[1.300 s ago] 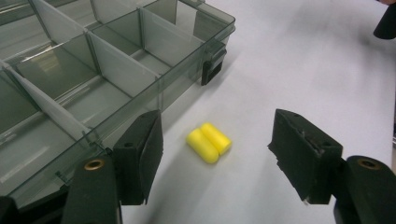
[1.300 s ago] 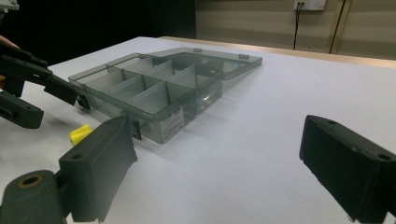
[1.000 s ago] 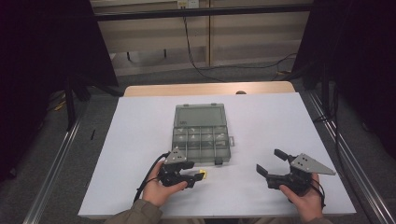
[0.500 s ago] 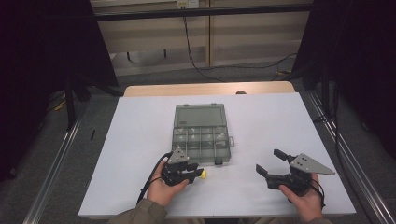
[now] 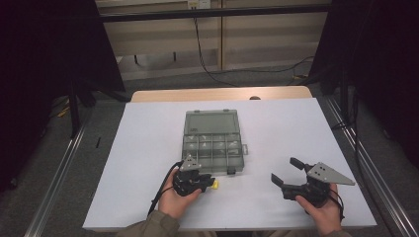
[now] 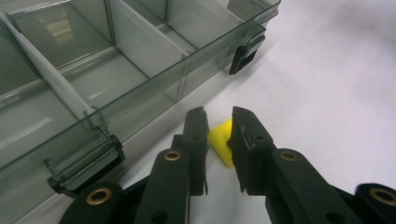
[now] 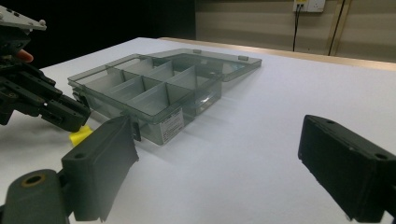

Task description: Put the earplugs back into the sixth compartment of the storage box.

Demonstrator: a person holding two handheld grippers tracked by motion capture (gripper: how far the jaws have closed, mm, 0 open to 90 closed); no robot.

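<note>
left tool [image 5: 210, 184] closing, right tool [image 5: 286, 170] wide

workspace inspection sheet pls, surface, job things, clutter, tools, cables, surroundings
surface: white table, bare around the work.
job's things: small yellow piece on the table beside the open compartment box; lid laid flat.
clutter: nothing seen.
grippers: left tool has just been closing, jaws either side of the yellow piece, contact unclear; right tool open, holds nothing.
cables: black cable trails from left tool; another cable on the floor.
surroundings: wood wall panel, dark curtains.
</note>
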